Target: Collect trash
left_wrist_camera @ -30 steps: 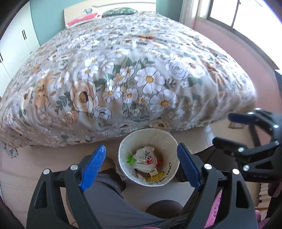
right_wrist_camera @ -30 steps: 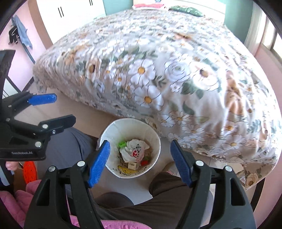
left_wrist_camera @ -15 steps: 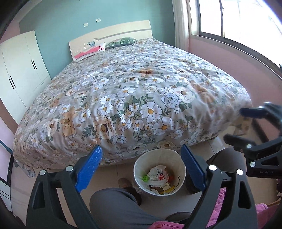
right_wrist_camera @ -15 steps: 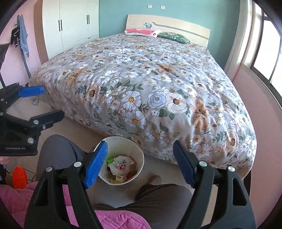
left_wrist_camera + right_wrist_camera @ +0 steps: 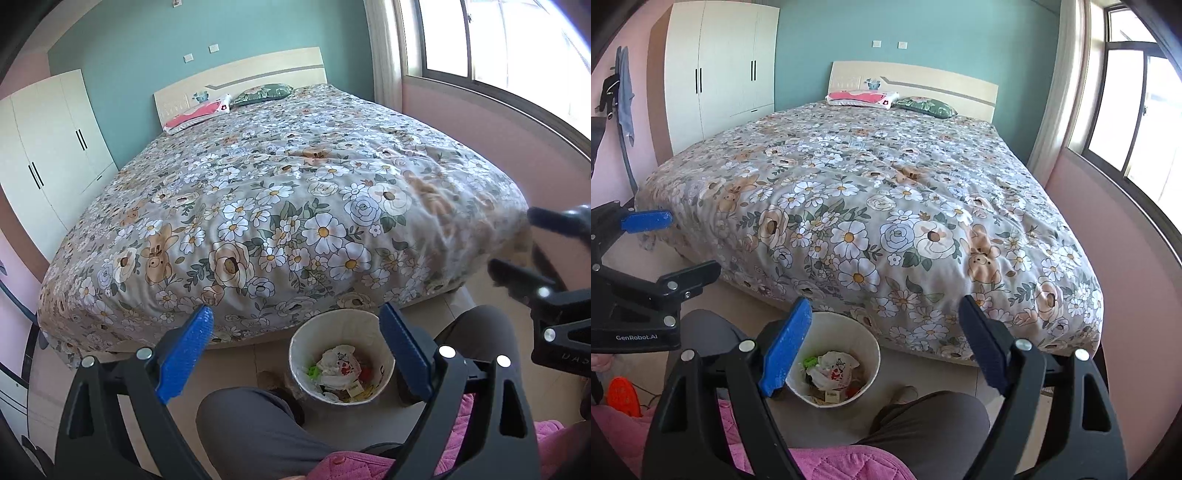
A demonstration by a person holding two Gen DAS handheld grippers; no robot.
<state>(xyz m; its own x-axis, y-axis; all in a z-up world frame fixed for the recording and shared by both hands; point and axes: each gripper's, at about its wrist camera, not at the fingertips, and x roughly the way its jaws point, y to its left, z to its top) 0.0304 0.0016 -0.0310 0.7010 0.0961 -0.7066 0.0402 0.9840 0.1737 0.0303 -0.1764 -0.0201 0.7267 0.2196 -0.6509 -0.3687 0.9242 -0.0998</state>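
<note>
Two tools hanging over the bin (image 5: 341,363), both released and carrying nothing: left tool (image 5: 295,349) gaping wide, right tool (image 5: 882,343) with jaws opening, only air between them. Bin is sitting on the floor at the foot of the bed (image 5: 871,206), between the person's knees, likely so drops land easily. Trash (image 5: 833,369), crumpled wrappers, is lying inside. Bedspread is showing no litter.
</note>
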